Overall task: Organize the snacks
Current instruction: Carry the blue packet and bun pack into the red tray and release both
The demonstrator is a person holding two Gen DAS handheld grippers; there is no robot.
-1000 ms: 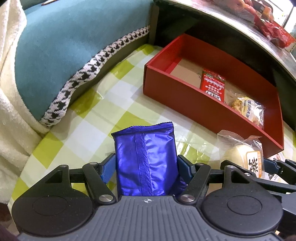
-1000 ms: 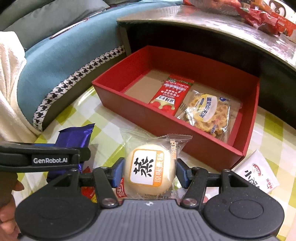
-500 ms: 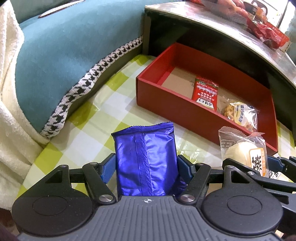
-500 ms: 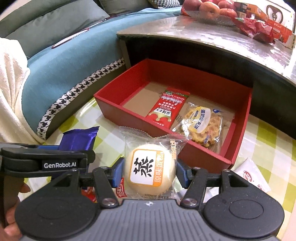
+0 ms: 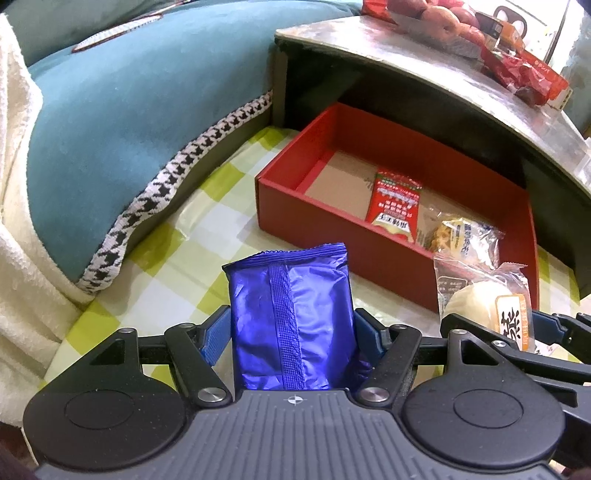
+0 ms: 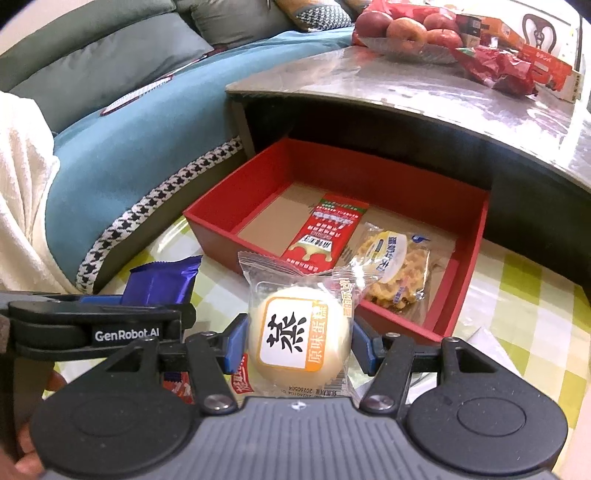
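Note:
My left gripper (image 5: 291,332) is shut on a shiny blue snack packet (image 5: 291,314), held upright above the checked cloth. Beside it, my right gripper (image 6: 297,341) is shut on a clear-wrapped steamed cake (image 6: 299,336) with a white and orange label; the cake (image 5: 487,302) also shows at the right of the left wrist view. Ahead lies an open red box (image 6: 218,221) (image 5: 280,206). Inside it rest a red sachet (image 6: 325,232) (image 5: 395,203) and a clear pack of yellow biscuits (image 6: 395,269) (image 5: 458,236). The blue packet (image 6: 162,280) peeks over the left gripper in the right wrist view.
A teal cushion with houndstooth trim (image 5: 129,110) and a white blanket (image 5: 22,258) border the left. A grey raised shelf (image 6: 406,96) overhangs the box, bearing a fruit bowl (image 6: 406,29) and red wrappers (image 6: 498,70). Loose snack packs (image 6: 243,380) lie on the cloth under my right gripper.
Both grippers have drawn back and up from the red box, which now looks smaller and farther. The shelf top and fruit have come into view. Both grips are unchanged.

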